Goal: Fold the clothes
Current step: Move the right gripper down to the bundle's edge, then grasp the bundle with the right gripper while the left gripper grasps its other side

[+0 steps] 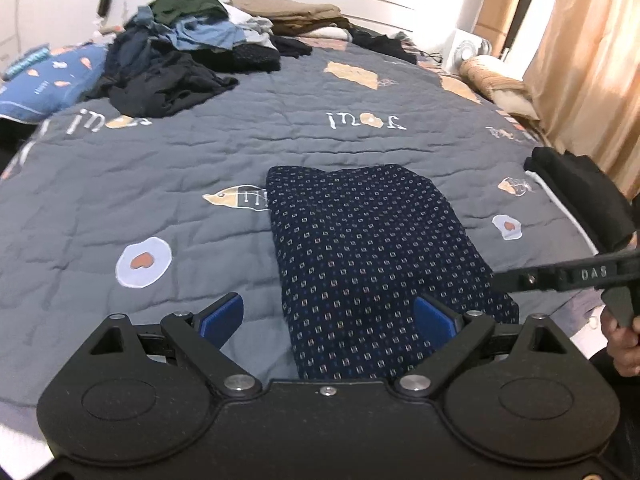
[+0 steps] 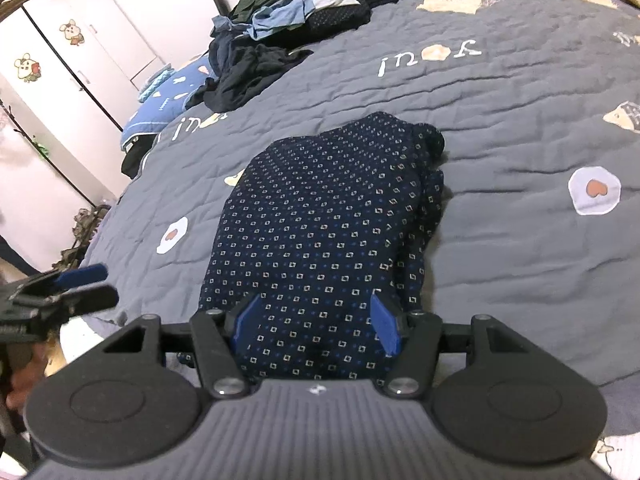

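- Left wrist view: I see the folded navy patterned garment [image 1: 372, 264] lying flat on the grey quilt [image 1: 160, 184], near the bed's front edge. Its long axis runs away from me toward the headboard, the far end slightly narrower and rounded.
- My left gripper [image 1: 328, 316] hovers over the near-left corner of the garment. Jaws spread wide, nothing pinched: one blue pad over bare quilt, the other over the cloth.
- The right gripper [image 1: 560, 278] enters from the right edge, a hand [image 1: 624, 344] below it; it reaches to the garment's right side.
- A pile of unfolded clothes [image 1: 180, 60] sits far back on the left, well apart from the garment.
- Right wrist view: same garment [image 2: 320, 232], long axis again pointing away toward the pile [image 2: 280, 28]; right-hand side shows bunched, layered folds.
- Right gripper [image 2: 316, 326] above the near end, jaws partly apart; I cannot tell whether the pads grip cloth.
- Left gripper [image 2: 80, 292] visible at left edge, off the garment.
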A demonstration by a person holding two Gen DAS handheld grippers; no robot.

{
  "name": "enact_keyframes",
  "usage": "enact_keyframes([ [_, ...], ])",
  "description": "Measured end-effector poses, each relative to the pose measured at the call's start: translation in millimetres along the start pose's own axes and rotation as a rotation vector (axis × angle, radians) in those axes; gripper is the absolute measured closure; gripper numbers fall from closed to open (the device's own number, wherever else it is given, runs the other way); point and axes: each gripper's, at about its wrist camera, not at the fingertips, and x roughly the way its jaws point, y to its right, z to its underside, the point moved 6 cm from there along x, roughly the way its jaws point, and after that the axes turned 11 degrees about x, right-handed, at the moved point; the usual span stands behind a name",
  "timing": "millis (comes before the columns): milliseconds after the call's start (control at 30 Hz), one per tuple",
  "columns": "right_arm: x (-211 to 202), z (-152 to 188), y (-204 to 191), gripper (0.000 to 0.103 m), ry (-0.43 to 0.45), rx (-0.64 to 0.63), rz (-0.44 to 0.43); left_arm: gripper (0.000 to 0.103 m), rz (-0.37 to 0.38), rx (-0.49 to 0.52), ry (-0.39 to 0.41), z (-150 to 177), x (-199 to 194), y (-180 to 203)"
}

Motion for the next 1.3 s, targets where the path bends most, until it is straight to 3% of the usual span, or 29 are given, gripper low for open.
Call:
enact_keyframes([
  [100,2.4,-2.3,8.0,0.044,-0.015,0.014,-0.022,0.011,0.081,-0.017,0.014,-10.6,11.5,-11.2],
  [233,5.0,-7.3,20.4,0.044,-0.024,0.046,-0.031,0.011,0.222,-0.129,0.01,-20.6,39.4,-34.5],
  [500,5.5,-14.2,38.8,0.044,-0.018,0.109,-0.064,0.011,0.422,-0.291,-0.029,-38.6,114.1,-73.4],
  [633,10.7,-14.9,49.7,0.044,-0.052,0.143,-0.094,0.011,0.457,-0.276,-0.075,-42.3,153.0,-80.6],
  [833,10.6,-13.0,63.9,0.044,-0.059,0.18,-0.095,0.011,0.437,-0.389,-0.062,-38.4,190.0,-106.1],
  [967,12.6,-14.0,70.2,0.044,-0.063,0.188,-0.093,0.011,0.428,-0.372,-0.097,-39.9,209.1,-109.7],
  [1167,19.8,-14.3,73.6,0.044,-0.1,0.156,-0.058,0.008,0.467,-0.326,-0.091,-46.3,229.7,-98.6],
  [1300,19.9,-12.5,74.2,0.044,-0.123,0.117,-0.039,0.009,0.544,-0.331,-0.089,-50.4,236.1,-88.2],
])
